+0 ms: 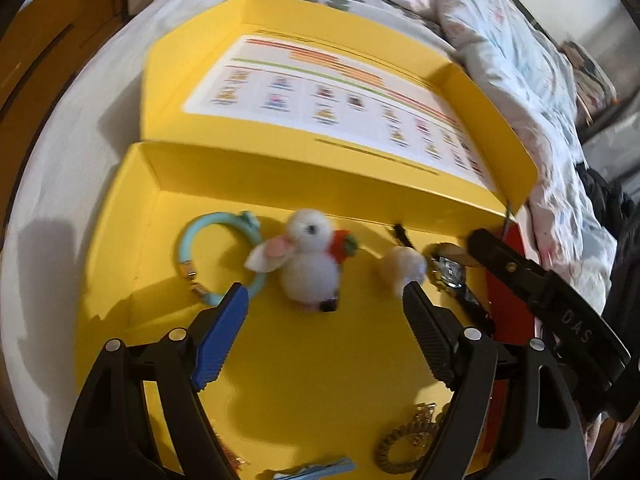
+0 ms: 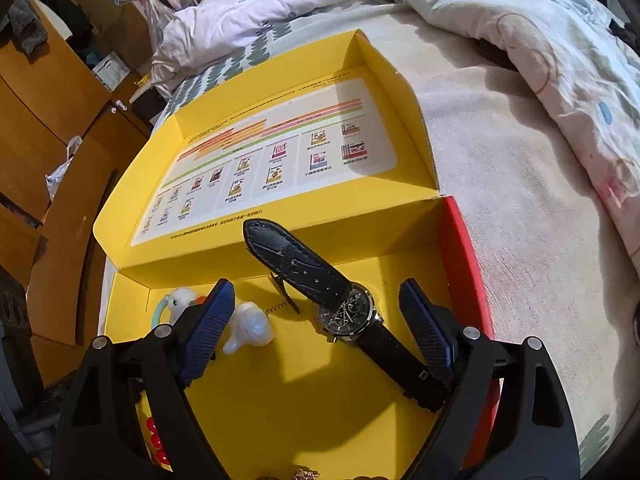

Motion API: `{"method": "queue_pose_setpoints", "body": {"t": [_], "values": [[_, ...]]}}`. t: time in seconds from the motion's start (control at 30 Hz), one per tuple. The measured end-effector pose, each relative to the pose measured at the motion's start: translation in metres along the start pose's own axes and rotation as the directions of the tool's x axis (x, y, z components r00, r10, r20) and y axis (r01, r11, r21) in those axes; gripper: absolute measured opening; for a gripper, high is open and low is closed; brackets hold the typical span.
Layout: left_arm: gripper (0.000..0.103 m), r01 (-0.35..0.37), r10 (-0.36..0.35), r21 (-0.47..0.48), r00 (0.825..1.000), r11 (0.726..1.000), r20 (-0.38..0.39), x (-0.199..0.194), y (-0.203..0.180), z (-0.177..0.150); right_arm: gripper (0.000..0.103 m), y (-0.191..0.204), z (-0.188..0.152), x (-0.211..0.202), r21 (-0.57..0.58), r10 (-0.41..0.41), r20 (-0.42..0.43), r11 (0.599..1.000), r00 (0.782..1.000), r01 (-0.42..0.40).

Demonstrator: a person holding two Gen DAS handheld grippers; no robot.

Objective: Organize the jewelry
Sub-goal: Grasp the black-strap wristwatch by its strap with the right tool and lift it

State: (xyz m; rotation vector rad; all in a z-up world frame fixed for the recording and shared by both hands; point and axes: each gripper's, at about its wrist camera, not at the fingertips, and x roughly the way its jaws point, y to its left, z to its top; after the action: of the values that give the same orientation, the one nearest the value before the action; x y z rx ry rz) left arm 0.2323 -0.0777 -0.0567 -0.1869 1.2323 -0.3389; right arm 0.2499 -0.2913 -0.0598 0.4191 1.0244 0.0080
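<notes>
My right gripper hangs spread over the black watch at the yellow box floor's right, lined up to pinch; left gripper (also spread) hovers near the pompom duck.

Left hand-held gripper angled steeply downward, jaws wide apart, nothing between the pads, blue-faced finger on one side, black on the other. Right hand-held gripper also pitched steeply down, jaws spread wide, pads pressing on nothing. No hands or sleeves in view.
</notes>
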Motion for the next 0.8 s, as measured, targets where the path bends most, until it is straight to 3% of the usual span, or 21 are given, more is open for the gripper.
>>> {"method": "queue_pose_setpoints", "body": {"t": [0.13,0.23,0.37,0.5,0.57,0.63,0.8], "values": [[0.077,-0.018,0.018,0.019,1.0,1.0,-0.017,0.013,-0.006,0.006,0.084,-0.002,-0.001,0.001,0.001,0.003,0.0,1.0,1.0,-0.003],[0.054,-0.044,0.045,0.044,0.999,0.998,-0.03,0.02,-0.01,0.007,0.078,-0.002,-0.001,0.0,-0.001,-0.002,0.001,1.0,1.0,0.002],[0.033,-0.076,0.078,0.058,0.996,0.995,-0.031,0.024,-0.01,0.004,0.069,-0.003,-0.001,0.001,-0.011,-0.036,0.001,0.999,0.999,0.036],[0.028,-0.077,0.079,0.063,0.996,0.995,-0.034,0.027,-0.01,0.003,0.056,-0.006,-0.002,0.001,-0.021,-0.067,-0.001,0.998,0.998,0.067],[0.024,-0.079,0.081,0.066,0.996,0.995,-0.029,0.027,-0.011,0.002,0.044,-0.009,-0.001,0.0,-0.02,-0.078,0.001,0.997,0.997,0.078],[0.022,-0.083,0.084,0.074,0.996,0.994,-0.021,0.025,-0.011,0.002,0.03,-0.009,-0.001,0.0,-0.018,-0.039,-0.014,0.999,0.999,0.039],[0.02,-0.069,0.071,0.072,0.997,0.995,-0.018,0.023,-0.009,0.003,0.026,0.001,-0.002,0.001,-0.046,-0.022,-0.008,0.999,1.0,0.021]]}}
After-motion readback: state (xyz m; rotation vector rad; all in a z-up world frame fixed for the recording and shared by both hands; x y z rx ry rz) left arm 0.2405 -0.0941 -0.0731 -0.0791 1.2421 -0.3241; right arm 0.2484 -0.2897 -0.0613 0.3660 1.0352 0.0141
